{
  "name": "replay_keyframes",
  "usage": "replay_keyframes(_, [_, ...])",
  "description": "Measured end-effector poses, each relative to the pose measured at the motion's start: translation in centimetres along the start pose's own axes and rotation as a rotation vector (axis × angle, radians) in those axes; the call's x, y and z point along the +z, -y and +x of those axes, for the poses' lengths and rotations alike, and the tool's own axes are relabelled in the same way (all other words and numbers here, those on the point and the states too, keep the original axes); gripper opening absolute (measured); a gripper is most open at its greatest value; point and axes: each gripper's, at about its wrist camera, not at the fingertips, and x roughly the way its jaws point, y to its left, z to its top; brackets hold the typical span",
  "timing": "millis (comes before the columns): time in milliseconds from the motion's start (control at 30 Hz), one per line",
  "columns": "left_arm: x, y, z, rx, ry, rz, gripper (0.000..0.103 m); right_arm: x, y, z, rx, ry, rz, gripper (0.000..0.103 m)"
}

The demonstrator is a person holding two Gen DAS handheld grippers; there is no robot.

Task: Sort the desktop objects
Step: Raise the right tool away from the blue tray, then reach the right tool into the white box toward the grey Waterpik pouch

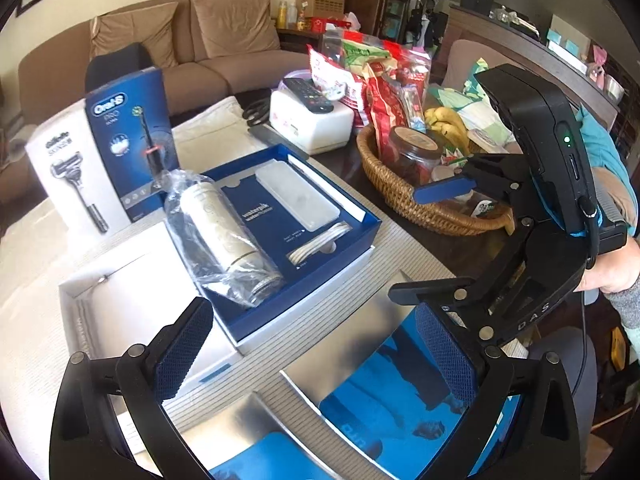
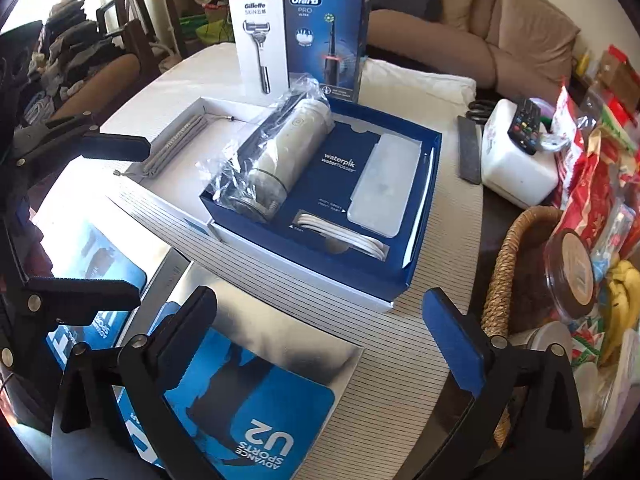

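Note:
An open blue Waterpik box point(image 1: 352, 220) point(image 2: 420, 248) lies on the striped mat. In it are a white flosser in clear plastic wrap point(image 1: 224, 236) point(image 2: 280, 156), a frosted case point(image 1: 298, 196) point(image 2: 384, 184) and a coiled white cable point(image 1: 320, 244) point(image 2: 344, 236). Its white lid point(image 1: 120, 304) point(image 2: 188, 152) lies to the left with a grey pouch point(image 2: 176, 144). Two silver-and-blue boxes point(image 1: 384, 392) point(image 2: 256, 400) lie in front. My left gripper point(image 1: 316, 356) is open and empty above them. My right gripper point(image 2: 324, 340) is open and empty; it shows in the left wrist view point(image 1: 424, 244).
Gillette point(image 1: 76, 176) point(image 2: 260, 44) and Oral-B point(image 1: 132, 132) point(image 2: 324, 36) boxes stand upright behind. A wicker basket point(image 1: 400, 196) point(image 2: 508, 272) with a jar, bananas and snack bags sits at the right. A white container point(image 1: 308, 120) point(image 2: 516, 172) carries a remote. A sofa is behind.

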Motion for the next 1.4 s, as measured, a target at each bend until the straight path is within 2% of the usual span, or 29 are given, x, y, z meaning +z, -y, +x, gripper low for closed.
replay_keyframes(400, [-2.6, -3.5, -3.9, 0.103, 0.04, -0.069, 0.103, 1.4, -5.4, -0.7, 0.029, 0.028, -0.008, 0.103])
replay_keyframes(533, [-3.7, -5.2, -5.0, 0.131, 0.056, -0.124, 0.103, 2.0, -6.6, -0.6, 0.051, 0.043, 0.007, 0.103])
replay_keyframes(600, [-4.2, -6.9, -5.9, 0.142, 0.086, -0.192, 0.103, 2.4, -7.0, -0.7, 0.07, 0.054, 0.029, 0.103])
replay_keyframes(733, [-6.3, -11.9, -8.6, 0.082, 0.203, -0.396, 0.103, 3.9, -7.8, -0.5, 0.13, 0.072, 0.087, 0.103])
replay_keyframes(833, [-8.6, -15.4, -10.3, 0.053, 0.279, -0.483, 0.103, 5.5, -8.8, 0.2, 0.202, 0.088, 0.124, 0.103])
replay_keyframes(967, [-11.1, -19.8, -11.0, 0.044, 0.319, -0.604, 0.103, 8.3, -10.9, 2.7, 0.29, 0.09, 0.146, 0.103])
replay_keyframes(1133, [-12.7, -23.5, -9.9, 0.028, 0.341, -0.698, 0.103, 12.1, -13.3, 8.4, 0.373, 0.057, 0.21, 0.102])
replay_keyframes(1200, [-13.2, -24.5, -9.4, 0.013, 0.347, -0.722, 0.103, 13.3, -14.3, 11.3, 0.39, 0.032, 0.237, 0.098])
replay_keyframes(1233, [-13.4, -24.9, -9.2, 0.004, 0.348, -0.73, 0.103, 13.9, -14.8, 12.8, 0.396, 0.016, 0.254, 0.089])
replay_keyframes(1267, [-13.6, -25.3, -8.9, -0.004, 0.347, -0.735, 0.103, 14.4, -15.1, 14.4, 0.401, -0.001, 0.275, 0.074])
replay_keyframes(1300, [-13.7, -25.6, -8.7, -0.011, 0.347, -0.738, 0.103, 14.7, -15.3, 15.9, 0.409, -0.017, 0.301, 0.068])
replay_keyframes(1400, [-14.1, -26.6, -8.3, -0.049, 0.344, -0.773, 0.103, 15.2, -15.4, 20.4, 0.49, -0.063, 0.407, 0.063])
